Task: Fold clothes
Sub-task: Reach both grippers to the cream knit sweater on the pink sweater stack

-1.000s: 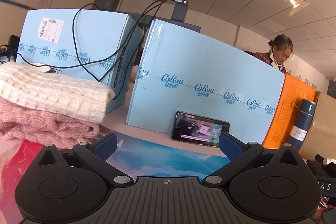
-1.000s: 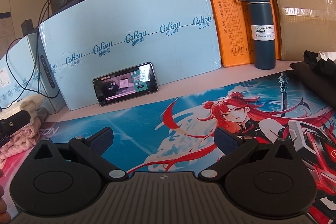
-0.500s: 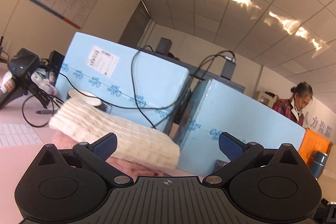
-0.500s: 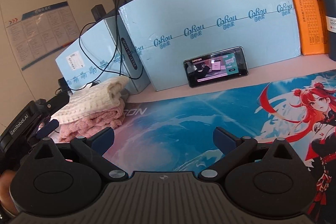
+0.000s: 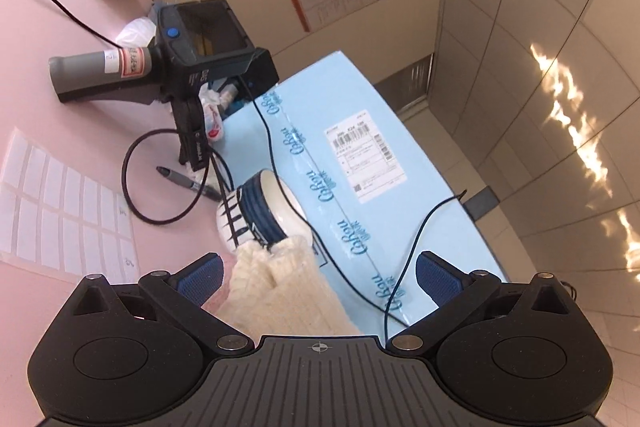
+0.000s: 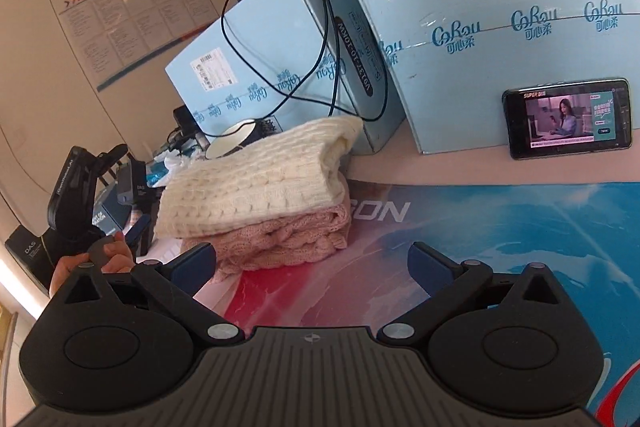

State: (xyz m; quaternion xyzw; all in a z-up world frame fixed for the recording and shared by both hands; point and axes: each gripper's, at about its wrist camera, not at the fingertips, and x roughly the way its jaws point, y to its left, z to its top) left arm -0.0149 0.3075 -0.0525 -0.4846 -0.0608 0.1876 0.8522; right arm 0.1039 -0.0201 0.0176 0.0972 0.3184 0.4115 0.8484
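R gripper [image 6: 311, 263]: fingers spread wide, holding nothing, low over printed mat [image 6: 500, 227]. Just ahead & left of it: folded cream sweater [image 6: 256, 179] stacked on folded pink sweater [image 6: 288, 235], at mat's edge. Stack's long axis runs from near-left to far-right; rounded fold ends face right, toward blue box [image 6: 280, 67] behind. Phone [image 6: 568, 117] leans on 2nd box, ahead-right.

L gripper [image 5: 318, 275]: rolled sideways, also open w/ nothing gripped; cream sweater end between the fingers, not pinched. Striped cup [image 5: 260, 215] just beyond. Person's hand [image 6: 108, 259] holds it, left of stack.

Black ribbed tongs [image 6: 312, 265], blue pads [image 6: 195, 261]
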